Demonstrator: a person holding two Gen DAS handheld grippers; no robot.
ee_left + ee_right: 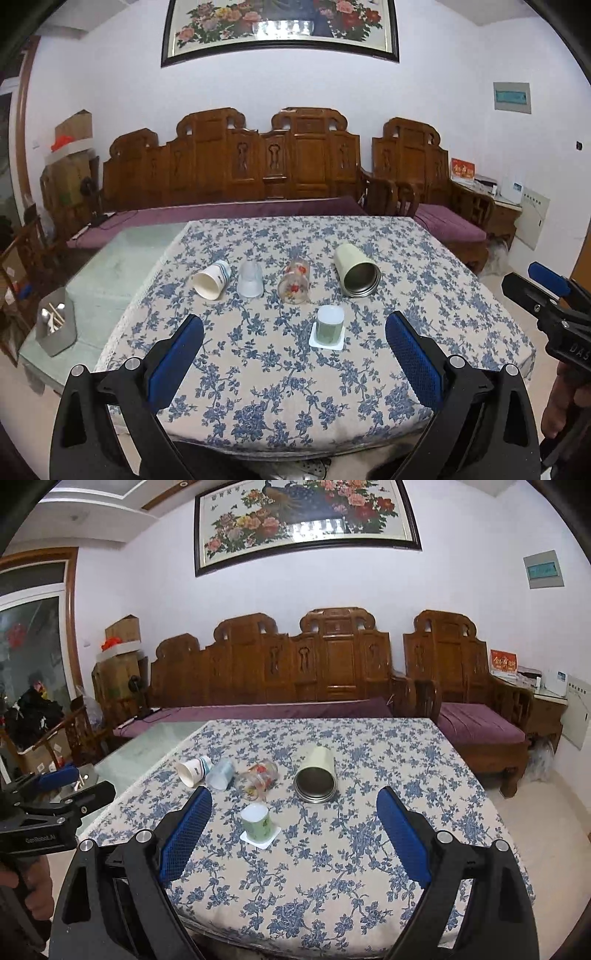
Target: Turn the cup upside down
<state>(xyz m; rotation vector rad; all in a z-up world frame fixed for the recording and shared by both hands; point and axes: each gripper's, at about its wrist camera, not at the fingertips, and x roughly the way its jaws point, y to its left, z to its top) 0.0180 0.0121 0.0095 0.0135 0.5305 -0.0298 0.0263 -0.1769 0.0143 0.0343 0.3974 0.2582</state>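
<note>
A small green cup [330, 325] stands on a white square coaster [327, 342] near the middle of the floral tablecloth; it also shows in the right wrist view [257, 821]. Behind it lie a white paper cup [210, 280], a clear plastic cup [250, 278], a flowered glass [294, 280] and a pale green metal tumbler [356, 270], all on their sides. My left gripper [293, 325] is open and empty, held above the table's near edge. My right gripper [293, 801] is open and empty too, short of the cups.
The table [258, 387] has a blue floral cloth [332, 867]; its left part is bare glass [110, 266] with a grey utensil holder [56, 325]. A wooden sofa [258, 166] with purple cushions stands behind. The other gripper shows at the right edge [554, 306].
</note>
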